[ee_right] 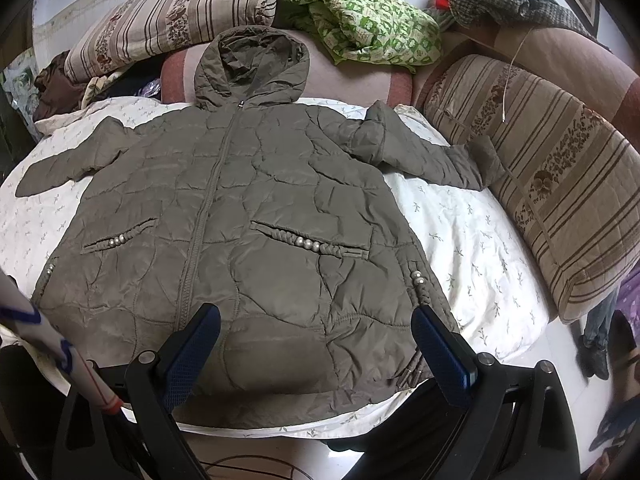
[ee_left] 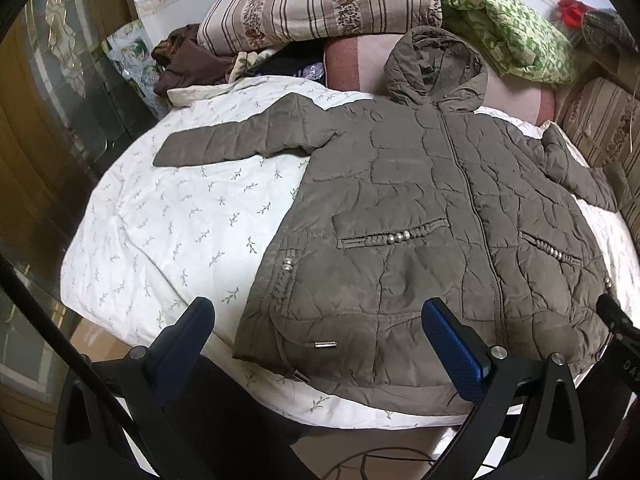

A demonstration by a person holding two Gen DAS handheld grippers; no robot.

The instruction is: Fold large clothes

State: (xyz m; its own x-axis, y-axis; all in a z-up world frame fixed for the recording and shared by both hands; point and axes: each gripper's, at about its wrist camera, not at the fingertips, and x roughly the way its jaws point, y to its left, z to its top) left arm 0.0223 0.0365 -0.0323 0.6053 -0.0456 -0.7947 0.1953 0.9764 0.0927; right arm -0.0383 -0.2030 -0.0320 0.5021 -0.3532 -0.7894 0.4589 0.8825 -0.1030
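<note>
A big puffy coat (ee_right: 240, 216) lies flat on the bed, front side up, with its zipper closed. It is a dull brown-green color with wavy stitched lines all over, so it looks like soft bumpy pillows. The hood (ee_right: 250, 68) points to the far side of the bed and rests on a pink cushion (ee_left: 516, 92). Both sleeves are spread out to the sides. The end of the right sleeve (ee_right: 452, 160) touches a striped pillow (ee_right: 560, 176), and its cuff is hard to make out there. Little round shiny beads (ee_right: 308, 244) sit along the braided pocket edges.

The bed sheet (ee_left: 172, 216) is white with tiny green leaf sprigs and looks soft and quilted.

The left gripper (ee_left: 318, 324) hangs just over the near hem of the coat, jaws spread wide, holding nothing. The right gripper (ee_right: 316, 330) does the same over the other part of the hem, jaws also spread wide. Their inner pads are blue and bumpy.

A green patterned blanket (ee_right: 360, 28) is bunched up at the far side. The dark pile beside another striped pillow (ee_left: 316, 4) is too jumbled to tell apart.
</note>
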